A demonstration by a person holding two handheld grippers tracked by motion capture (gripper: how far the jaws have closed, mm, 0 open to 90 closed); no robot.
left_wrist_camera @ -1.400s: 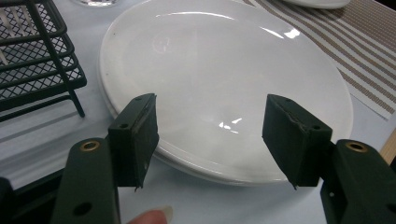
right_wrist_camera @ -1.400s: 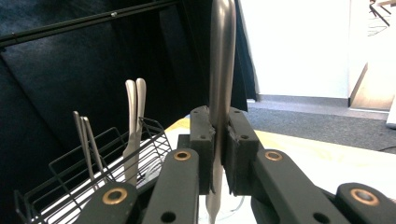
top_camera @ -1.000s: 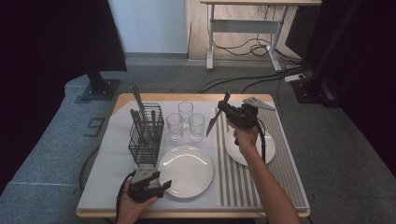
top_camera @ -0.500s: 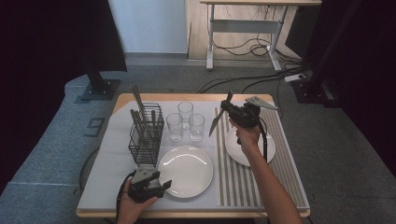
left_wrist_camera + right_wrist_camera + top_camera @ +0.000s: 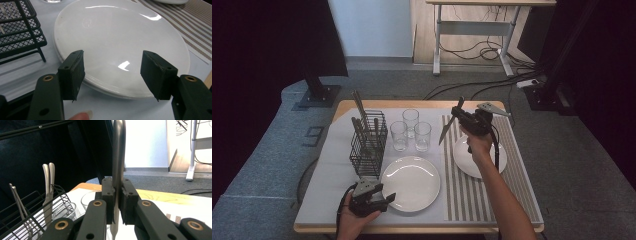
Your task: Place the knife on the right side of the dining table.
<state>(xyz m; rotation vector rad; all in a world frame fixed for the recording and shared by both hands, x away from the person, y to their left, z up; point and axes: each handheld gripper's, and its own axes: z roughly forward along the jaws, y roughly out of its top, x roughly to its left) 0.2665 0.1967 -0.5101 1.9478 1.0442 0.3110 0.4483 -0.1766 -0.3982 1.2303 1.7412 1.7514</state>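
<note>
Above the desk, your right gripper clamps a knife; your left gripper gapes empty beside a plate.

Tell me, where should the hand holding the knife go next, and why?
Probably leftward, toward the black wire basket. The right gripper is shut on a knife, held in the air above the striped mat, and the basket already holds other cutlery standing upright.
</note>
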